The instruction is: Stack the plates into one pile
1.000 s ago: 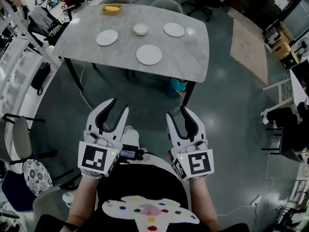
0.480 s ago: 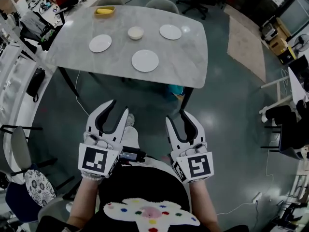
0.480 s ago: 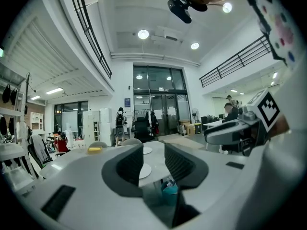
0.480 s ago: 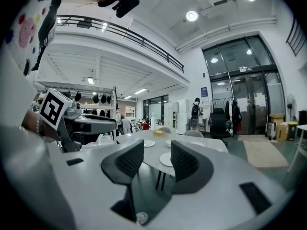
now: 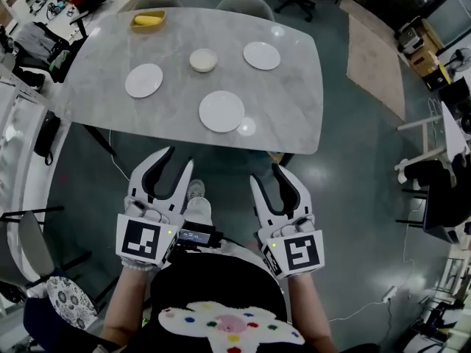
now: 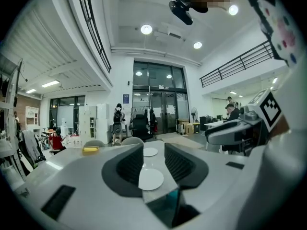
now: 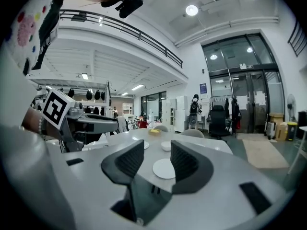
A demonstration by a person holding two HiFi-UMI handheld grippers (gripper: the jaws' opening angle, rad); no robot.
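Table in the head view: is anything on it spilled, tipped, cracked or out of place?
Nothing stands out. Three white plates lie flat and apart on the marble table, not yet stacked. The small bowl sits upright among them, and the yellow dish rests at the far corner. No spill shows.

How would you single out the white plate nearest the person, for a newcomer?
Start at the grey marble table. Of the three round white plates on it, the front plate lies alone nearest the table's near edge. The left plate, the right plate and the small cream bowl all sit farther back.
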